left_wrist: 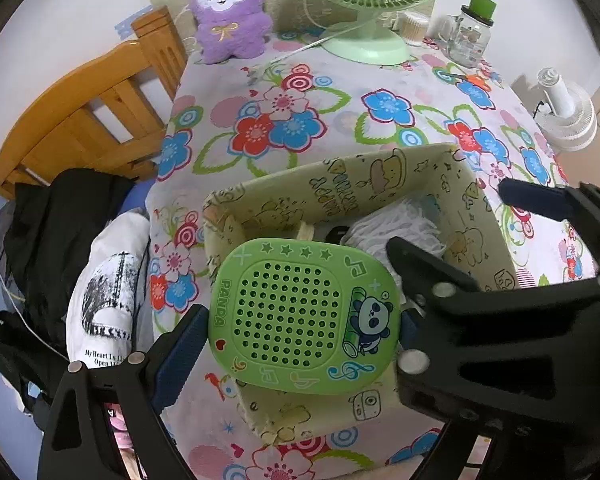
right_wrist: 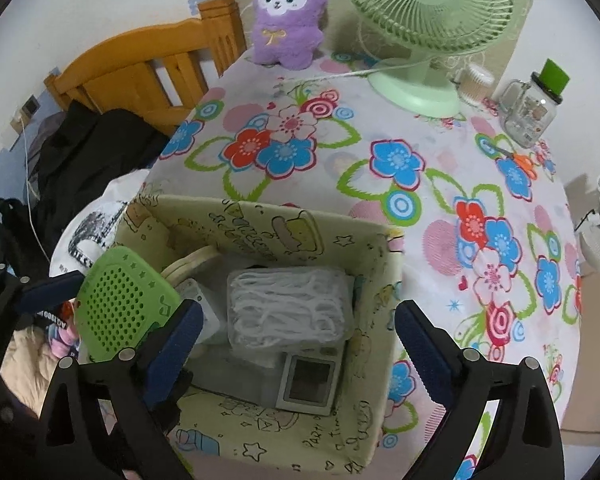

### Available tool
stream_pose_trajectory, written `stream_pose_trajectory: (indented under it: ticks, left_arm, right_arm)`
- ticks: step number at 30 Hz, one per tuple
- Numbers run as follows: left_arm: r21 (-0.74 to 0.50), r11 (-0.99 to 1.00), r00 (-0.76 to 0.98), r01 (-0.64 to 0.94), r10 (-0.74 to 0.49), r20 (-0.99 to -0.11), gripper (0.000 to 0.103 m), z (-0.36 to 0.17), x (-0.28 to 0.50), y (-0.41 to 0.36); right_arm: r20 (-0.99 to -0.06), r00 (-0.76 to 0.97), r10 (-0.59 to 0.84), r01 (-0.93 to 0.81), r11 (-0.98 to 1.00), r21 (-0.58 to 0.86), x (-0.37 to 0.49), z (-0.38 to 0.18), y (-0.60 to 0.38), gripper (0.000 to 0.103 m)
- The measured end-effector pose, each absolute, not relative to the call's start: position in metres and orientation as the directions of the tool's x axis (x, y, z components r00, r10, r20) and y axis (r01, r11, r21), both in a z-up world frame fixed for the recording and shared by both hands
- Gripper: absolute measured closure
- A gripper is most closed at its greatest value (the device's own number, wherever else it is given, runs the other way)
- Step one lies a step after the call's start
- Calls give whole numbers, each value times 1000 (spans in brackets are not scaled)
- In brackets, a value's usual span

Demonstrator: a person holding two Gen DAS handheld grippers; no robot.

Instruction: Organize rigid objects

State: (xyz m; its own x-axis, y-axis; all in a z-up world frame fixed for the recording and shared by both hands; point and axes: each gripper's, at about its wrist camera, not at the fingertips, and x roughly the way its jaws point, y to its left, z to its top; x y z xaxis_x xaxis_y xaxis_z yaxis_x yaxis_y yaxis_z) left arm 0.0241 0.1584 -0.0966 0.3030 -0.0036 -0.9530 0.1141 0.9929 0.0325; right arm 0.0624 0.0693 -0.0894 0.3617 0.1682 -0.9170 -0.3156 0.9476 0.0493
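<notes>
A green perforated panda-print case (left_wrist: pixel 300 316) hangs over the near left corner of a pale green cartoon-print storage box (left_wrist: pixel 340 176). My left gripper (left_wrist: pixel 300 332) is shut on the case, with a blue pad against each side. In the right wrist view the case (right_wrist: pixel 120 304) shows at the box's (right_wrist: pixel 260 224) left edge. My right gripper (right_wrist: pixel 296 340) stands open above the box's inside, pads touching nothing. Below it lie a bagged white cord bundle (right_wrist: pixel 288 308) and a small grey device with a screen (right_wrist: pixel 308 380). The right gripper (left_wrist: pixel 450 216) also shows in the left wrist view.
The box stands on a table with a floral cloth (right_wrist: pixel 340 140). At the back are a purple plush (right_wrist: pixel 288 16), a green fan (right_wrist: pixel 424 12), a glass jar (right_wrist: pixel 528 112) and orange scissors (right_wrist: pixel 520 160). A wooden chair (right_wrist: pixel 140 76) with clothes (right_wrist: pixel 88 148) is on the left.
</notes>
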Motion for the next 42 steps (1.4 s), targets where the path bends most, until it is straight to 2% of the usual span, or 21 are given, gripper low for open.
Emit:
stream_pose_trajectory:
  ticks: [23, 33, 36, 42]
  left_arm:
    - [37, 978, 282, 207, -23, -959, 8, -118, 36, 127]
    - [28, 976, 236, 214, -24, -971, 7, -135, 32, 124]
    - [31, 976, 239, 214, -22, -971, 1, -135, 29, 124]
    - [26, 983, 236, 181, -18, -972, 1, -129, 27, 125]
  right_arm:
    - [-944, 329, 27, -109, 994, -10, 52, -102, 21, 5]
    - [-953, 301, 26, -127, 992, -13, 45, -110, 24, 5]
    - [-956, 291, 30, -128, 992, -8, 43, -112, 24, 5]
    - [-954, 296, 46, -132, 991, 7, 40, -108, 17, 5]
